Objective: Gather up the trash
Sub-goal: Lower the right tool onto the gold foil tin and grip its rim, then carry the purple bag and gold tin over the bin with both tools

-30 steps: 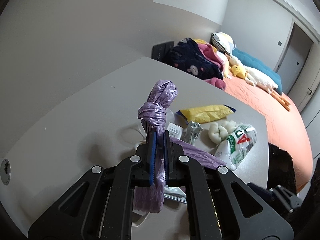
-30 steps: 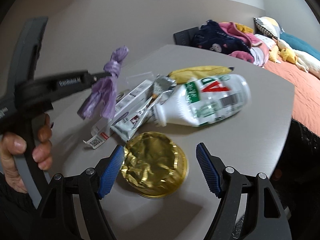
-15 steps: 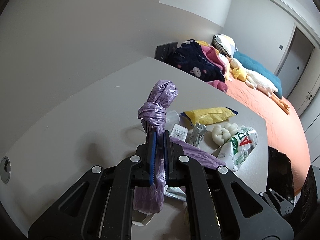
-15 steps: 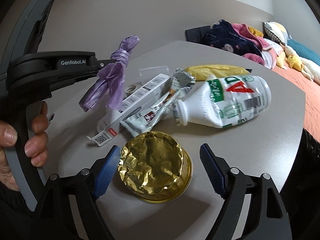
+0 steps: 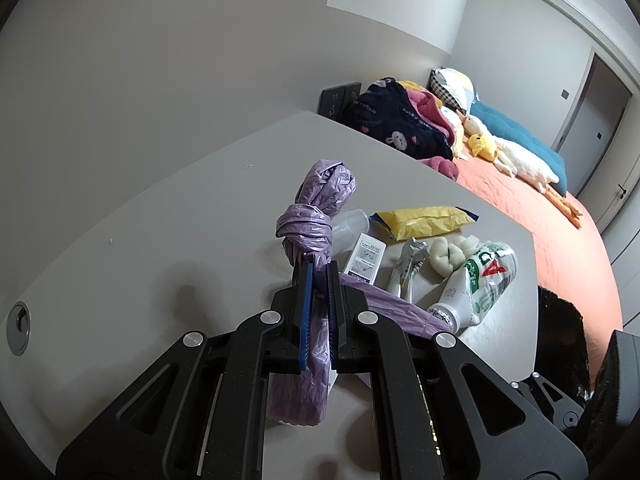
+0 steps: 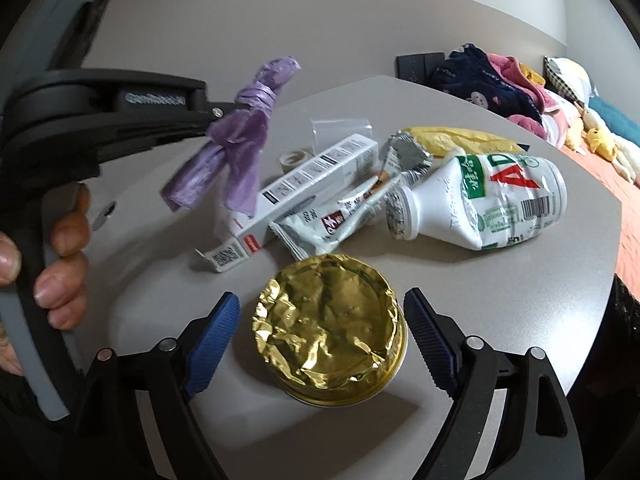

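Observation:
My left gripper (image 5: 318,270) is shut on a knotted purple trash bag (image 5: 316,216), which it holds up above the grey table (image 5: 160,240). From the right wrist view the bag (image 6: 240,148) hangs from that gripper (image 6: 224,114) at the upper left. My right gripper (image 6: 322,296) sits low over the table with a round cup with a crumpled gold foil lid (image 6: 332,332) between its blue pads (image 6: 216,332). Its jaws are closing, and a small gap shows on each side of the cup.
Behind the cup lie a crushed white bottle (image 6: 488,200), a long white carton (image 6: 316,180), a torn sachet (image 6: 340,220), a yellow packet (image 6: 456,138) and a tape roll (image 6: 294,158). A person's hand (image 6: 60,260) grips the left tool. The table edge (image 6: 592,280) and an orange bed (image 5: 560,240) are to the right.
The right gripper has shifted a little across the table with the cup still between its jaws, which widened and then narrowed. The left gripper holds the purple bag as before.

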{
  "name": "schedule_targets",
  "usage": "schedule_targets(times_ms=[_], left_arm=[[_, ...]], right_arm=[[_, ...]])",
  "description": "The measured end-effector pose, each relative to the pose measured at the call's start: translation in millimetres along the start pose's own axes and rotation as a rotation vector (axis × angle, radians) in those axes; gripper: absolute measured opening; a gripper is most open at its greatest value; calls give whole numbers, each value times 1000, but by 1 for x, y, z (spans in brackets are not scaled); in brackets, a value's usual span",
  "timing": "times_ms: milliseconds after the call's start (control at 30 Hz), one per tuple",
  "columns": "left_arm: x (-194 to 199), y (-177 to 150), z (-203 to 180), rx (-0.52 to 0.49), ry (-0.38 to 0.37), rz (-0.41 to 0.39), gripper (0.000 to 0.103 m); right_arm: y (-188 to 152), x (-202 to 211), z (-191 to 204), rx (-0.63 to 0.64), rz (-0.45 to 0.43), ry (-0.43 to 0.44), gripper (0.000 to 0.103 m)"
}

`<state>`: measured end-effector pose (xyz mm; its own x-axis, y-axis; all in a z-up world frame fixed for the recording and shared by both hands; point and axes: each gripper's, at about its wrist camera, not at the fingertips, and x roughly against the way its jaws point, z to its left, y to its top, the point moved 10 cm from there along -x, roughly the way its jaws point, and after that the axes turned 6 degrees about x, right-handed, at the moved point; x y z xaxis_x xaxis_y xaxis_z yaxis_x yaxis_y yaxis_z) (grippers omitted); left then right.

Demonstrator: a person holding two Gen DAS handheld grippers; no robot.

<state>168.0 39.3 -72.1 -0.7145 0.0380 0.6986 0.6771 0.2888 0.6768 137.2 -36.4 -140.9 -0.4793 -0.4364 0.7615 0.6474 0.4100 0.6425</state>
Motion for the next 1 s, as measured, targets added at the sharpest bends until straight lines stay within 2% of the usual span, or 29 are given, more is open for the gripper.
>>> schedule_targets(times_ms=[133,367,1000], left_arm=[[6,0,-6,-3,-14,-11,6],[19,-6,-25,-21,-36,-21,6],[54,-34,-115,-111,-135,-26,6]], right_arm=[[-2,6,-3,-28,2,23,72],[2,36,-24,-79,-55,17,72],[-9,123,-89,-178,-173,-62,73]])
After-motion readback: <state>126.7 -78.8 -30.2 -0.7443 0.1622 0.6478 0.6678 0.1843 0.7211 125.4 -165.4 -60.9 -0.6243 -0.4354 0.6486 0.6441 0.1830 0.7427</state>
